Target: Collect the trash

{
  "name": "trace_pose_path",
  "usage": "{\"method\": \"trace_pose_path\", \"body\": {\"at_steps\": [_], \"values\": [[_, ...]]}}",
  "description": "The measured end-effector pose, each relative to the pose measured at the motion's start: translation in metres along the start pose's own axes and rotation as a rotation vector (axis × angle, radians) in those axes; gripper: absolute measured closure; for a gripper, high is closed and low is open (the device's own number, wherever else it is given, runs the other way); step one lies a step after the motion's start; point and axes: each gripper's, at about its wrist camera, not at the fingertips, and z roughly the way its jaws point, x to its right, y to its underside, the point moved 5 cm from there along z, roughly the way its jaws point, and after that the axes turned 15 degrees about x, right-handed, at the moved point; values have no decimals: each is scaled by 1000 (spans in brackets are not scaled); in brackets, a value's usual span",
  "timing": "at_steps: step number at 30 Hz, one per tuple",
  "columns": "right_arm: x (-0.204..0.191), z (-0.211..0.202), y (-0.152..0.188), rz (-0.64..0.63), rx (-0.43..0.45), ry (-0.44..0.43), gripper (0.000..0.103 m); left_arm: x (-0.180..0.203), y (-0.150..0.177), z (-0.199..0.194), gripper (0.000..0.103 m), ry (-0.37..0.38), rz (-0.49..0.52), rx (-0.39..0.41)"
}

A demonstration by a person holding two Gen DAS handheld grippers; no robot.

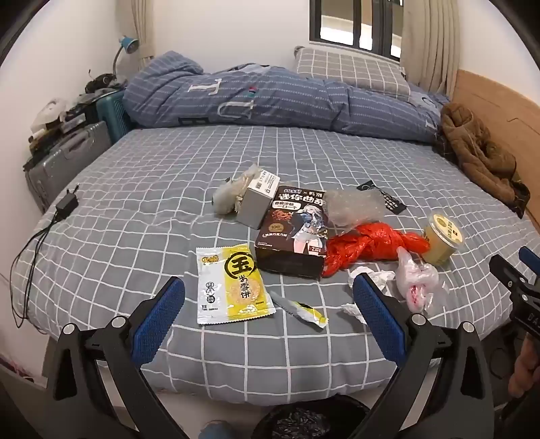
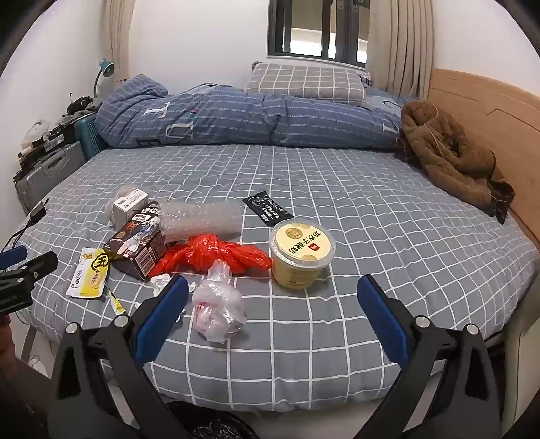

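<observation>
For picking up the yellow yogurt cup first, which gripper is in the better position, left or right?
Right. The yellow yogurt cup lies just ahead of the open right gripper, between its fingers' lines. From the left gripper it sits far off to the right side; the snack packet is nearer there.

Bed [image 1: 141,189] with grey white-grid sheet. Blue striped duvet [image 1: 270,98] bunched along far side, grey checked pillow [image 1: 351,69] behind it under window [image 1: 357,27]. Brown jacket [image 1: 479,152] crumpled by wooden headboard [image 1: 499,111]. Black charger with cable [image 1: 65,206] on sheet's left edge. Grey suitcase [image 1: 64,158] beside bed, clutter stacked on top; teal case [image 1: 113,111] next to it. Blue desk lamp [image 1: 128,45] against wall. Beige curtains [image 1: 428,37] flank window.
</observation>
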Motion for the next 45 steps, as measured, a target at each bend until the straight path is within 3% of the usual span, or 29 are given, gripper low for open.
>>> {"method": "trace_pose_path", "body": {"at_steps": [45], "values": [[-8,2,1,8,-10,-52,7,0,8,11,6,11,-8,-42]]}}
